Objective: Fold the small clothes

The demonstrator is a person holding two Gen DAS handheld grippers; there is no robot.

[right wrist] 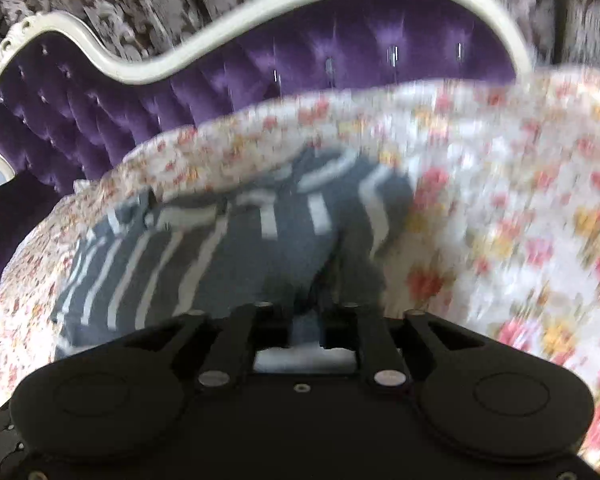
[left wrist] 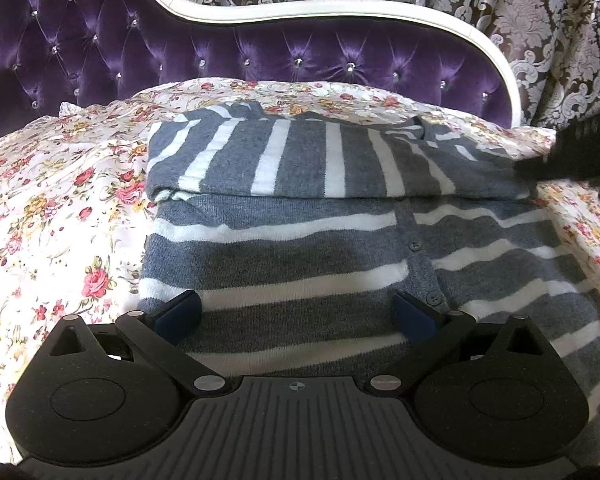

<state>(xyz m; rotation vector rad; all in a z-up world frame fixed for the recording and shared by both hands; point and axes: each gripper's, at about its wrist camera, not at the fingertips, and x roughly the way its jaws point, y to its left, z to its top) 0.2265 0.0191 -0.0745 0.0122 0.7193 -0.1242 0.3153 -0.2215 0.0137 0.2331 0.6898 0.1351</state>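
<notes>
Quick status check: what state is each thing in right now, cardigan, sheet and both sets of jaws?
Striped cardigan: flat on the bed, buttoned, top part folded down over the body.
Floral sheet: spread under it, wrinkled.
Left gripper: jaws open over the cardigan's lower part.
Right gripper: blurred; jaws narrow, grip unclear.

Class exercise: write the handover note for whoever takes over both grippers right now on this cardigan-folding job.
Left gripper: open, hovering over the striped cardigan's lower body, holding nothing.
Right gripper: at the cardigan's right edge; view blurred, grip unclear.
Cardigan lies buttoned on the floral bedspread, beside the purple headboard.
Done: top part folded down across the chest.
Left: probably fold the hem up and tidy.
</notes>
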